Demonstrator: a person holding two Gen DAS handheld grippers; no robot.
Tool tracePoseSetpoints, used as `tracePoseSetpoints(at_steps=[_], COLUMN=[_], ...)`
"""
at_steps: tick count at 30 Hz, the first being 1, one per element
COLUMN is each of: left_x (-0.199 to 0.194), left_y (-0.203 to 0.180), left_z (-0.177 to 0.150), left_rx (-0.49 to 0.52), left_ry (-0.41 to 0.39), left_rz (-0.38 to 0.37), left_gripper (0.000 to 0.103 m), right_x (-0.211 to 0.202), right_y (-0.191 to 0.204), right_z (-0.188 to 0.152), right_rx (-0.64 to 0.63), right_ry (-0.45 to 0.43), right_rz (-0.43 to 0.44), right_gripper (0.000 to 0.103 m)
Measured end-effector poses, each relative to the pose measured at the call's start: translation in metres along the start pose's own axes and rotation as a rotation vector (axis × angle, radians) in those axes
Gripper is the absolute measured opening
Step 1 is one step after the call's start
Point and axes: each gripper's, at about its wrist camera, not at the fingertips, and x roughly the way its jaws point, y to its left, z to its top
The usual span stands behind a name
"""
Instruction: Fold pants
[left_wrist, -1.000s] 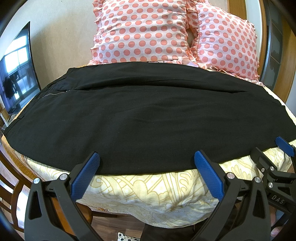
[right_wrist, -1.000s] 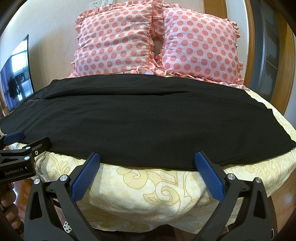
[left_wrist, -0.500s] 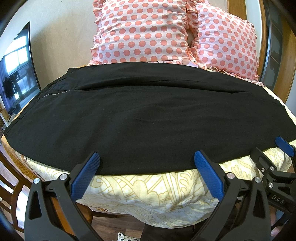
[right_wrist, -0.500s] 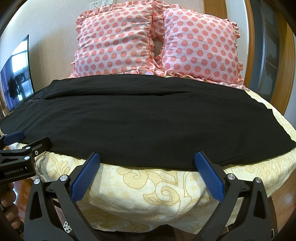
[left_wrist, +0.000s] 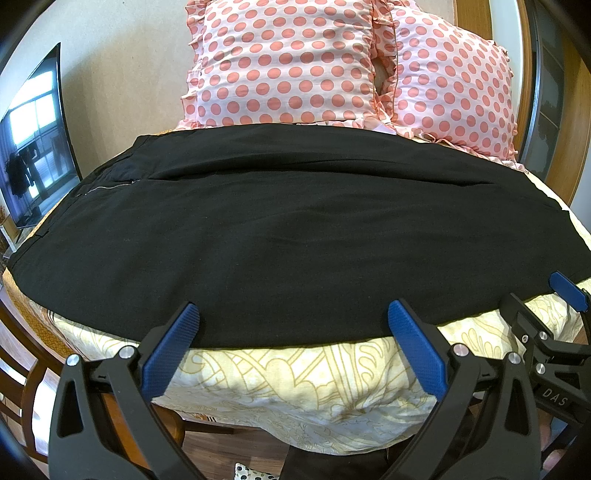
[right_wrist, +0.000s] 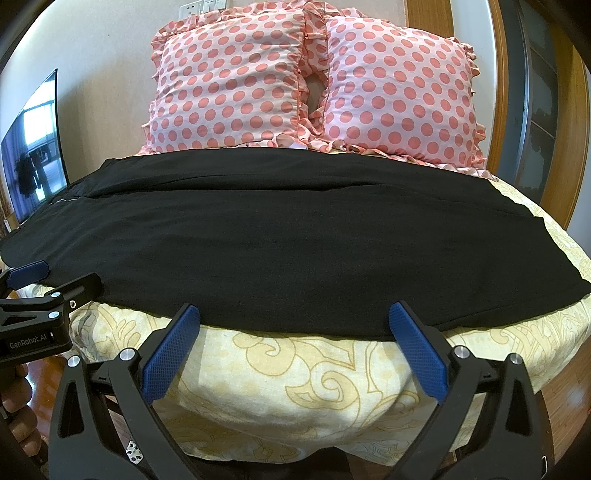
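Black pants (left_wrist: 295, 236) lie spread flat across the bed, waist with a zipper at the left, leg ends at the right; they also show in the right wrist view (right_wrist: 295, 243). My left gripper (left_wrist: 291, 332) is open and empty, its blue pads at the pants' near edge, left of the middle. My right gripper (right_wrist: 295, 328) is open and empty at the near edge further right. The right gripper also shows at the right of the left wrist view (left_wrist: 546, 306), and the left gripper at the left of the right wrist view (right_wrist: 48, 280).
The bed has a cream patterned cover (left_wrist: 295, 380), whose near edge drops off below the grippers. Two pink polka-dot pillows (right_wrist: 314, 85) stand at the head. A dark TV screen (left_wrist: 33, 147) is at the left, wooden chairs (left_wrist: 22, 376) lower left.
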Motion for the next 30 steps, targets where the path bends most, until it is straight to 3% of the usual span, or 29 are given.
tracePoseSetpoints(at_steps=[8, 10, 13, 17, 19, 24, 28, 29, 30], left_x=[0.0, 0.0, -0.002, -0.028, -0.035, -0.023, -0.005, -0.004, -0.002], left_y=[0.0, 0.001, 0.001, 0.006, 0.007, 0.01, 0.012, 0.012, 0.013], left_z=[0.0, 0.001, 0.005, 0.017, 0.025, 0.041, 0.048, 0.047, 0.047], left_rx=[0.003, 0.008, 0.016, 0.039, 0.031, -0.003, -0.028, -0.033, -0.04], left_ry=[0.002, 0.008, 0.027, -0.101, -0.155, -0.161, -0.171, -0.179, -0.189], left_rz=[0.0, -0.006, -0.019, -0.014, -0.045, -0.111, -0.166, -0.179, -0.198], left_gripper=[0.101, 0.101, 0.101, 0.101, 0.101, 0.101, 0.101, 0.101, 0.101], right_x=[0.002, 0.001, -0.012, -0.032, -0.026, 0.049, 0.107, 0.121, 0.13], right_y=[0.002, -0.002, -0.024, -0.079, -0.106, -0.176, -0.237, -0.252, -0.263], right_z=[-0.003, 0.0, 0.018, 0.062, 0.086, 0.161, 0.188, 0.192, 0.197], right_rx=[-0.005, -0.009, 0.053, 0.104, 0.131, 0.165, 0.315, 0.372, 0.41], right_ry=[-0.007, 0.005, -0.07, -0.22, -0.233, 0.006, 0.119, 0.131, 0.137], right_rz=[0.005, 0.04, 0.072, -0.06, -0.129, -0.338, -0.348, -0.347, -0.351], right_gripper=[0.102, 0.102, 0.102, 0.102, 0.102, 0.102, 0.102, 0.098, 0.088])
